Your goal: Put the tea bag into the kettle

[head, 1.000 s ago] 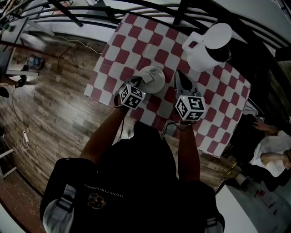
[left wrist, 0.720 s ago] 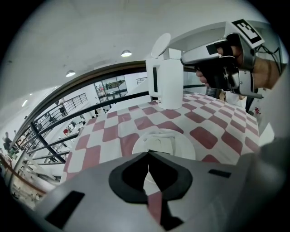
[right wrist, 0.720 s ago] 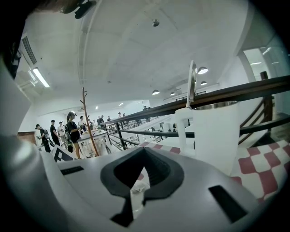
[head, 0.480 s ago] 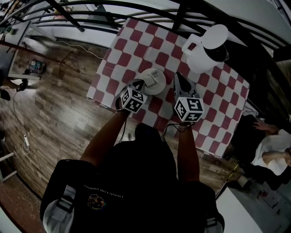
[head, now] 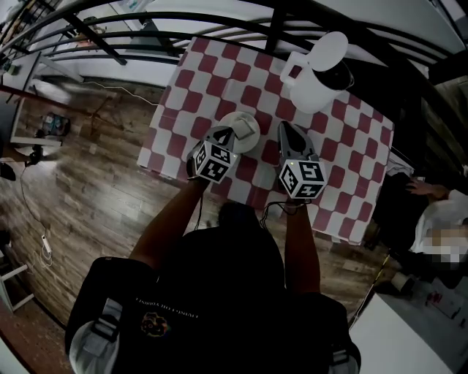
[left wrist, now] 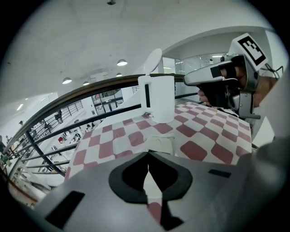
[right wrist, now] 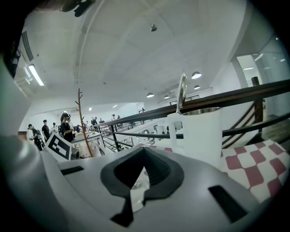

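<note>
Wood plank floor (head: 80, 182) fills the left of the head view. Dark railing bars (head: 219, 18) cross the top.

Table (head: 344, 142), covered in a red and white check cloth, runs from upper centre down to the right.

Kettle (head: 313, 80) (left wrist: 157, 102) (right wrist: 204, 136): white, upright, at the upper right of the table near its far edge. Its lid (head: 329, 50) is tipped up and the mouth is open. It is well apart from both my tools.

Plate (head: 228, 121): pale and round, at the middle of the cloth, on the near side of the kettle.

Left tool (head: 225, 134) (left wrist: 148, 153): it sits at the plate's near left edge, pointing toward the kettle. The jaws are closed tip to tip and grip nothing.

Right tool (head: 285, 126) (right wrist: 144, 148): just right of the plate, level with the left tool. The jaws meet at the tips and are closed. Something pale shows through the slit below them, and I cannot tell what it is.

Tea bag (head: 247, 129) (left wrist: 162, 143): a small pale flat square lying on the plate, just ahead of my left tool's tips. It is not in the kettle.
</note>
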`<state>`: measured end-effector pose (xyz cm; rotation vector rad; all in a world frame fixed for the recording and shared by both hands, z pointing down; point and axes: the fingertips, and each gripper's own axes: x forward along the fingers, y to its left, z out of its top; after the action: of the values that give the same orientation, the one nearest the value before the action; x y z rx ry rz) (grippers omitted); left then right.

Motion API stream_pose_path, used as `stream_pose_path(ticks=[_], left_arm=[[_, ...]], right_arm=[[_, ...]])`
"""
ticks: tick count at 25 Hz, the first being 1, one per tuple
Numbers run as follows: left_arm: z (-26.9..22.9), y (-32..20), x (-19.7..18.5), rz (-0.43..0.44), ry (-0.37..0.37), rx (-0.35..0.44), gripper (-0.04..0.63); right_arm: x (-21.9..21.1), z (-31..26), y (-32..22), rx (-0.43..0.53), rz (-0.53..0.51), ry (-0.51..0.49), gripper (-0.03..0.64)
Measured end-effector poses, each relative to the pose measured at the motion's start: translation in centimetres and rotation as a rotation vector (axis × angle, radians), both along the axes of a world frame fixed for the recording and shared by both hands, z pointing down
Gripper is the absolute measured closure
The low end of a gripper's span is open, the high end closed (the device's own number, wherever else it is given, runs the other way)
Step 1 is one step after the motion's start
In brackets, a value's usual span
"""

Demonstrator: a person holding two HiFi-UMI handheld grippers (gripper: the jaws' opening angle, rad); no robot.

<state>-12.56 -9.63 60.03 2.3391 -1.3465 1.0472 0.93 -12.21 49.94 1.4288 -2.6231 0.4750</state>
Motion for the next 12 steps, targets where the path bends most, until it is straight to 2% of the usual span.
stream_pose_path(ticks=[12], left_arm=[[-3.8,-2.0,5.9,0.109,0.038,0.069,0.588]], right_arm=[[5.4,-0.7,1.0,0.017,0.118,0.01,0.604]])
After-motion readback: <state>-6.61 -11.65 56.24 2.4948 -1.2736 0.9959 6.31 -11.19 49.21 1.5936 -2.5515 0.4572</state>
